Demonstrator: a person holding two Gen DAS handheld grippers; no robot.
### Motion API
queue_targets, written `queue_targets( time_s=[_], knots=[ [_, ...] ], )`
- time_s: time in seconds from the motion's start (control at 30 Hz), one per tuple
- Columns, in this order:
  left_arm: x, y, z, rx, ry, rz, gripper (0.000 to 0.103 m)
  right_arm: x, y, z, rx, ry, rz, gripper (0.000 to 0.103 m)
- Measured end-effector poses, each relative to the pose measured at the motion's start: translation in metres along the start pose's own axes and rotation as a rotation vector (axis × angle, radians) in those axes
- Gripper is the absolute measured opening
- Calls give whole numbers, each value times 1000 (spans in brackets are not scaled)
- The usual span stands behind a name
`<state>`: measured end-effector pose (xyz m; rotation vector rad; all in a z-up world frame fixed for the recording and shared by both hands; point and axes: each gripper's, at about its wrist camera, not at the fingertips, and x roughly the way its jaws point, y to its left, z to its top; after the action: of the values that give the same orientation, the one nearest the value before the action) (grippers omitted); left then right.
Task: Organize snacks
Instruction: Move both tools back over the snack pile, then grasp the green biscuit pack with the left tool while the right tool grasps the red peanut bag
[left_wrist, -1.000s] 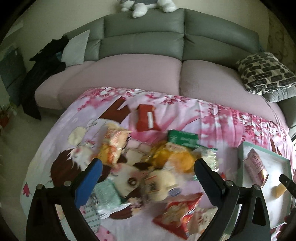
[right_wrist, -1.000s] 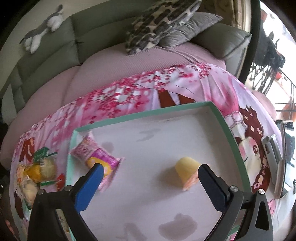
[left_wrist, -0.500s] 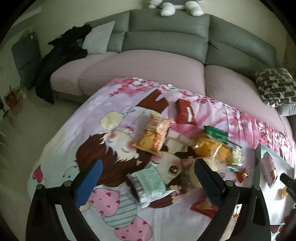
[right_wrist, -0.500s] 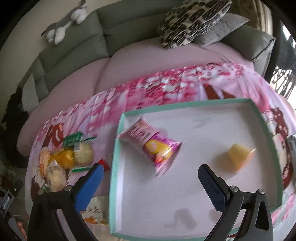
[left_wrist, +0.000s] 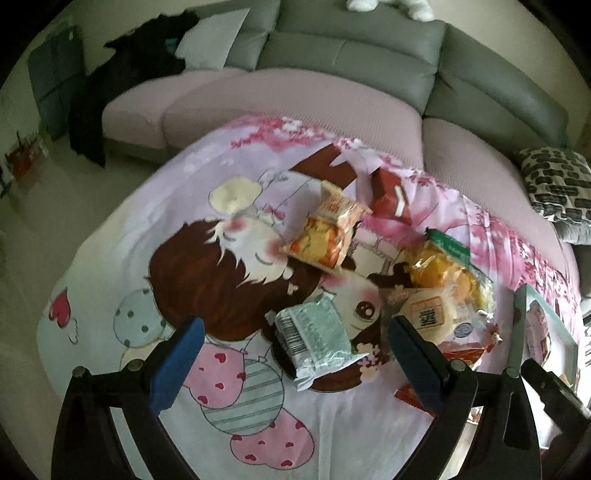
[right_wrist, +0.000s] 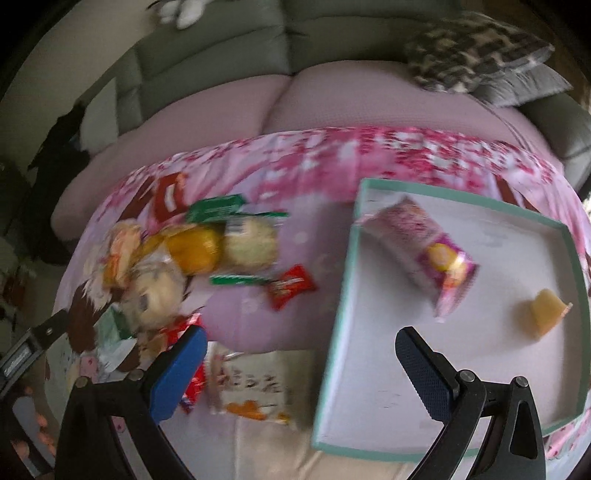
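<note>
Through the left wrist camera we see our left tongs (left_wrist: 291, 363) spread wide and holding nothing, poised above a cartoon-printed cloth (left_wrist: 177, 258) that covers the desk. Between the blue pads lies a pale green wrapped snack (left_wrist: 314, 338) with its barcode end toward us. Farther off sit an orange packet (left_wrist: 327, 232) and a red packet (left_wrist: 389, 194) just beside it, while clear-wrapped buns (left_wrist: 441, 286) pile up to the right. The teal rim of a tray (left_wrist: 519, 332) shows at the right edge, and a grey sofa (left_wrist: 351, 62) stands behind. Through the right wrist camera, which is blurred, our right tongs (right_wrist: 299, 373) are also wide apart and empty, hanging over the near-left edge of the tray (right_wrist: 340, 306). Inside the tray lie a pink packet (right_wrist: 424, 251) and, well apart from it, a small yellow piece (right_wrist: 543, 312). Left of the tray we make out a small red sachet (right_wrist: 290, 286), the bun pile (right_wrist: 207, 251), and a white packet (right_wrist: 258, 384) near the tongs.
</note>
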<state>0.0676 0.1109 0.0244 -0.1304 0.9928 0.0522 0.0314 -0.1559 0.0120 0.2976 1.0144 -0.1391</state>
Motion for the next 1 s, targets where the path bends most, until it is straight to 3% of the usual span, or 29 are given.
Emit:
queue_targets(
  time_s=[0.3,0.77,0.87,0.93,1.0],
  knots=[
    [31,3,-4,-23,82,1,99,26,50,-13,-72,58,90,103],
    [69,3,-10,-56,172,-15,99,54,82,-20,-148,88,90,102],
    [74,3,-11,-63,186,-26,98,55,82,-19,-143,88,90,95],
    [76,2,-11,-64,187,-33,93,55,81,-18,-141,85,86,86],
    [78,1,-11,-58,190,-25,86,54,80,-18,-136,84,91,83]
  ],
)
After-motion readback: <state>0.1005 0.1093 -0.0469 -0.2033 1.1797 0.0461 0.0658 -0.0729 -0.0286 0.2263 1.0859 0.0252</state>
